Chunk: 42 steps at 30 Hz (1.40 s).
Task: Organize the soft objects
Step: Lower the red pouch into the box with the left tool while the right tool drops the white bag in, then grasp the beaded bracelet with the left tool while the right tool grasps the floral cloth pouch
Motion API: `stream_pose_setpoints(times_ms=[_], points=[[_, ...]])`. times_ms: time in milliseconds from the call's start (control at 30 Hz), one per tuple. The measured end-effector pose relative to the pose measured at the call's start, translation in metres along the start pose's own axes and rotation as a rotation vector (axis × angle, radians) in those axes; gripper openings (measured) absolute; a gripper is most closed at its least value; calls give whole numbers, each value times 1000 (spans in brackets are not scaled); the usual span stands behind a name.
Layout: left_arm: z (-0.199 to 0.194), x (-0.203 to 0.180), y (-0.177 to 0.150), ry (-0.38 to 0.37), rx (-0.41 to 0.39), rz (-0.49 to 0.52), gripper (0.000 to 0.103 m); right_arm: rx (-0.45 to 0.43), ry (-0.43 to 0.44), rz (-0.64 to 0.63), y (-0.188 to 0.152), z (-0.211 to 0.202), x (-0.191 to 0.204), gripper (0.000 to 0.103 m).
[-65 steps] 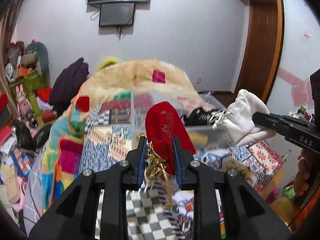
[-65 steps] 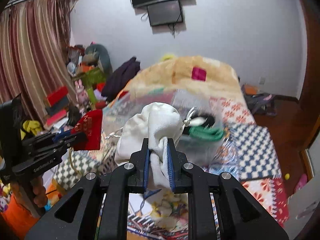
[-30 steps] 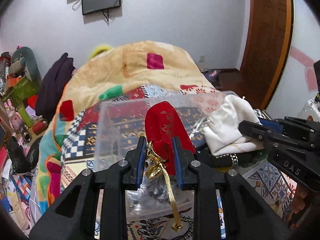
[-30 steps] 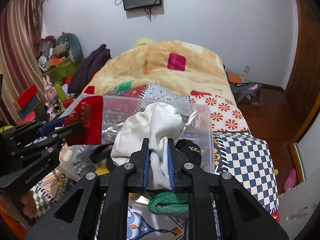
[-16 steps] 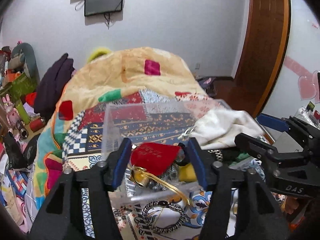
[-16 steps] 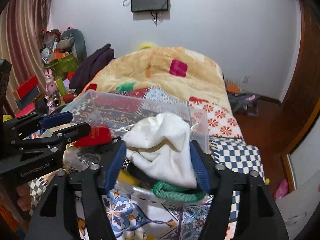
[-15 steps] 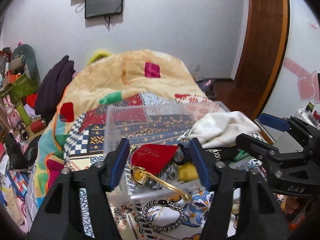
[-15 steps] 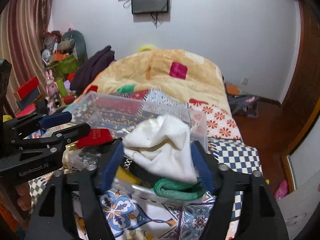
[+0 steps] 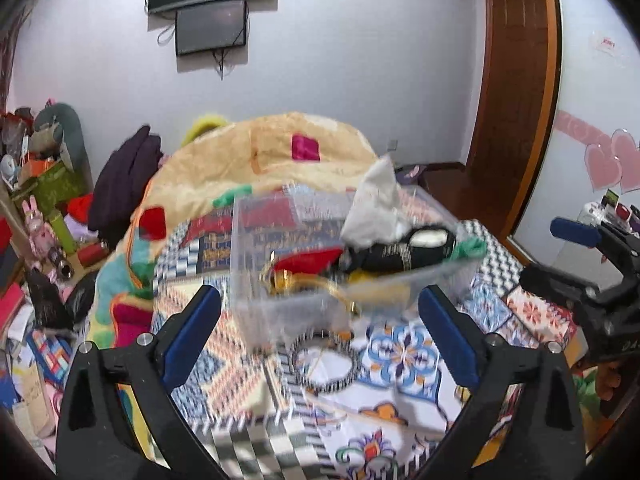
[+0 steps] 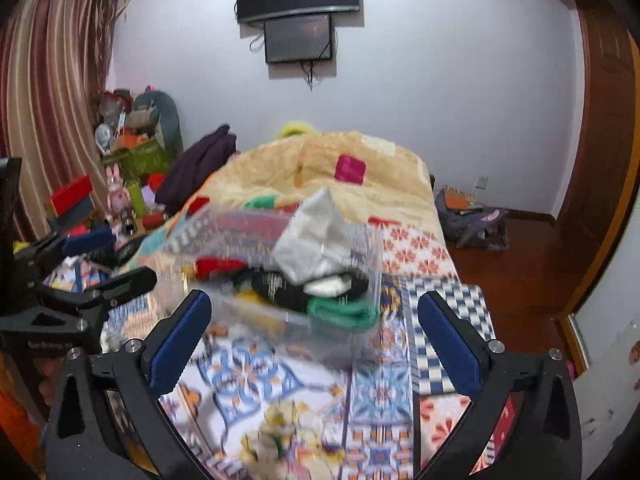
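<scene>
A clear plastic bin [image 9: 256, 288] stands on the patterned bedspread; it also shows in the right wrist view [image 10: 372, 264]. Inside lie a red pouch [image 9: 308, 261] with a gold tassel [image 9: 288, 280], a white drawstring bag [image 9: 376, 208] sticking up, a black item [image 9: 396, 258] and a green item [image 9: 472, 248]. In the right wrist view I see the white bag [image 10: 316, 236], red pouch [image 10: 218, 266] and green item [image 10: 344, 310]. My left gripper [image 9: 320, 332] is open and empty, back from the bin. My right gripper [image 10: 312, 336] is open and empty too.
A black-and-white beaded ring [image 9: 324, 364] lies on the bedspread in front of the bin. A beige quilt [image 9: 280, 160] is heaped behind. Clutter and boxes [image 10: 132, 160] fill the left side. A wooden door [image 9: 516, 80] and a backpack [image 10: 472, 216] are at right.
Both grippers opened and let go: the red pouch and the white bag dropped into the bin. Both grippers have since pulled back from the bin, jaws wide.
</scene>
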State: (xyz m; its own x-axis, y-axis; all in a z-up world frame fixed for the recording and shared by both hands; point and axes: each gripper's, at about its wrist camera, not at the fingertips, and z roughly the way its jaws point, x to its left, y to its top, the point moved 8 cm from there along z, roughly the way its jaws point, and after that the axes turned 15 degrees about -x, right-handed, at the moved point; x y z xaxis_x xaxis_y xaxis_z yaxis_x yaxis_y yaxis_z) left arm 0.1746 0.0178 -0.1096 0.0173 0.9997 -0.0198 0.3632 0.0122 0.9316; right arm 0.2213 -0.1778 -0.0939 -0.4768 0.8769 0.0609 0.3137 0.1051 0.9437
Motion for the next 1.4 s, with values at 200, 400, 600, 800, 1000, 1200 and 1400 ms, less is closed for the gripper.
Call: stream_pose_setpoints(times_ms=[200,400,600,800,1000,1200,1400], points=[[12,9,-49,28,122,-16,100,143,25,-5,-56,5,5,103],[25,16,-89,45,225,-3,100,290,66,62,-102,20,6,103],[33,14,-96,41,251,2,90,347,95,46,-127,17,8,98],[39,3,-97,48,269,26,76,353,92,-30,-136,13,21,69],[43,-5,-91,44,273,15,47,325,102,-34,-132,11,23,32],[46,-12,-87,26,271,19,20,313,109,-28,-130,10,21,18],[31,-11,-89,11,241,10,13,274,113,-12,-120,5,21,15]])
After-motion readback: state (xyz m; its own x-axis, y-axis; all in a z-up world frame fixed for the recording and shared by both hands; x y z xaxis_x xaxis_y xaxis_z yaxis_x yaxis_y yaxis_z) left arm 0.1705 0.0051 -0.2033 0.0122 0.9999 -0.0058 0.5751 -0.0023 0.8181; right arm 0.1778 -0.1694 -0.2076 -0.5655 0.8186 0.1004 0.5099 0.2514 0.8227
